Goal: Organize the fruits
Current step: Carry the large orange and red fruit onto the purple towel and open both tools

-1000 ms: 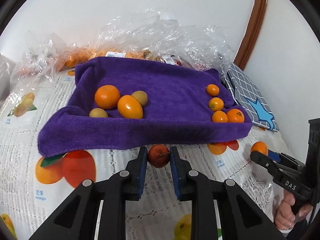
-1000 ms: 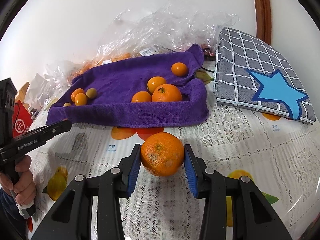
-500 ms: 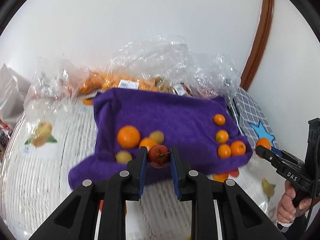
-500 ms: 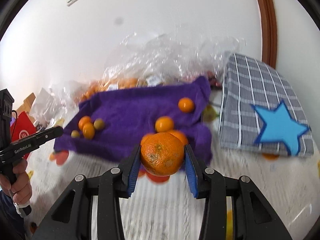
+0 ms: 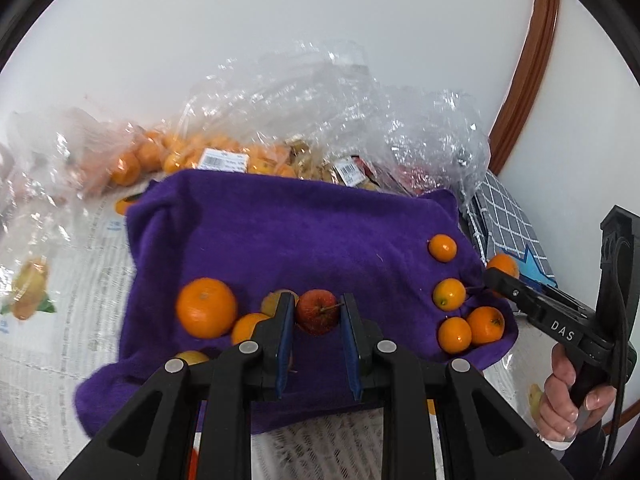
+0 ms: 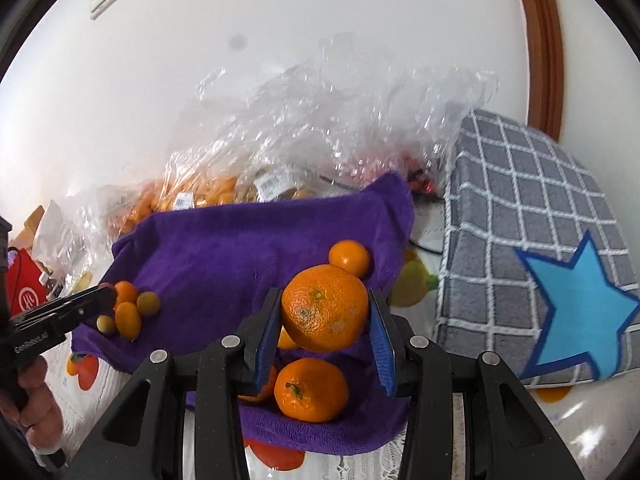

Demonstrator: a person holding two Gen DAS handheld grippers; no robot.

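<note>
A purple towel [image 5: 304, 236] lies on the table, also in the right wrist view [image 6: 240, 248]. My left gripper [image 5: 317, 312] is shut on a small red apple [image 5: 317, 311] and holds it above the towel's left fruit group: a big orange [image 5: 206, 307] and smaller yellowish fruits. My right gripper [image 6: 325, 312] is shut on a large orange [image 6: 325, 307], held above the towel's right end, over a stemmed orange [image 6: 311, 389] and near a small one [image 6: 349, 258]. Several small oranges [image 5: 460, 316] sit at that end.
Crumpled clear plastic bags [image 5: 312, 120] with packed oranges lie behind the towel against the white wall. A grey checked cushion with a blue star [image 6: 560, 272] lies to the right. A fruit-print lace tablecloth [image 5: 52, 320] covers the table.
Both grippers have risen and moved forward from above the tablecloth to above the towel, each still holding its fruit.
</note>
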